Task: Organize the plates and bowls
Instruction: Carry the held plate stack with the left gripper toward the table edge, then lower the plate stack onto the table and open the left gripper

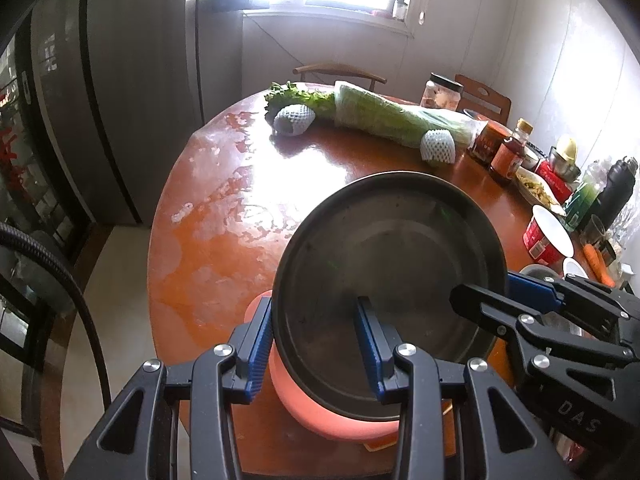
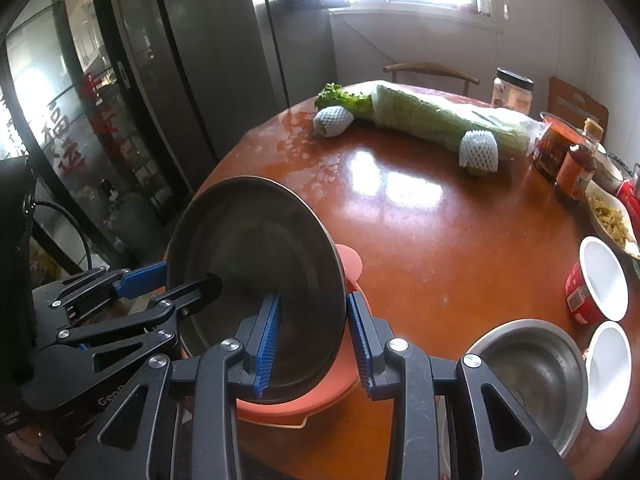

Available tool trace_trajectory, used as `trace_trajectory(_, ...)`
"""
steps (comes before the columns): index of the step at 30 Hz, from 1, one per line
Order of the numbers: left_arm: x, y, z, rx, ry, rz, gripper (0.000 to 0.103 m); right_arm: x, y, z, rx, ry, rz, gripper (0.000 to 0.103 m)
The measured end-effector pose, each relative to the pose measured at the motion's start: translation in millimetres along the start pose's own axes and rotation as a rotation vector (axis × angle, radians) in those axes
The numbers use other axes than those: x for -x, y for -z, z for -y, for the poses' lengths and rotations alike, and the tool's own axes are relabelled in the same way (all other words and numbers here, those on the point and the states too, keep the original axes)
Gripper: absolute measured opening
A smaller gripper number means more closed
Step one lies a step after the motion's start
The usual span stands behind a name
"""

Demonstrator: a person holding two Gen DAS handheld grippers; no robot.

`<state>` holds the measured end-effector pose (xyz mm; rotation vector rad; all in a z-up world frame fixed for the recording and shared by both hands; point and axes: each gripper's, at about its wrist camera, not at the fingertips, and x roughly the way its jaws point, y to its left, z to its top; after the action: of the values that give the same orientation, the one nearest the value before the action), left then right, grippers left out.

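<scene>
A dark round metal plate [image 1: 392, 248] [image 2: 252, 240] hangs tilted above a salmon-pink bowl [image 1: 320, 420] [image 2: 320, 404] at the near edge of the round wooden table [image 1: 224, 240]. My left gripper [image 1: 316, 340] [image 2: 176, 284] is shut on the plate's left rim, one finger inside and one outside. On the opposite rim my right gripper [image 2: 314, 340] [image 1: 496, 292] is shut the same way. A steel bowl [image 2: 532, 376] sits empty at the near right, with a white bowl [image 2: 608, 372] beside it.
A red paper bowl [image 2: 600, 276] stands behind the white one. A wrapped cabbage [image 1: 392, 120], two foam-netted fruits, jars and sauce bottles [image 1: 508, 152] line the table's far and right side. Two chairs stand behind. A grey fridge [image 1: 132, 80] is on the left.
</scene>
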<state>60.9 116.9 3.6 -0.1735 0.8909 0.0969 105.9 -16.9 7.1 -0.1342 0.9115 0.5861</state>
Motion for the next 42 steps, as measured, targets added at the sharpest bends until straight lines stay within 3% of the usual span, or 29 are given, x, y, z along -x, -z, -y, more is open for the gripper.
trace_trajectory(21, -19.6, 9.4, 3.6, -0.022, -0.029, -0.056, 0.039, -22.2, 12.4, 5.8, -0.011, -0.003, -0.050, 0.037)
trace_trajectory(42, -28.5, 14.2, 1.8, -0.028, -0.055, -0.054, 0.039, -37.3, 23.4, 6.6, -0.002, -0.031, -0.095, 0.037)
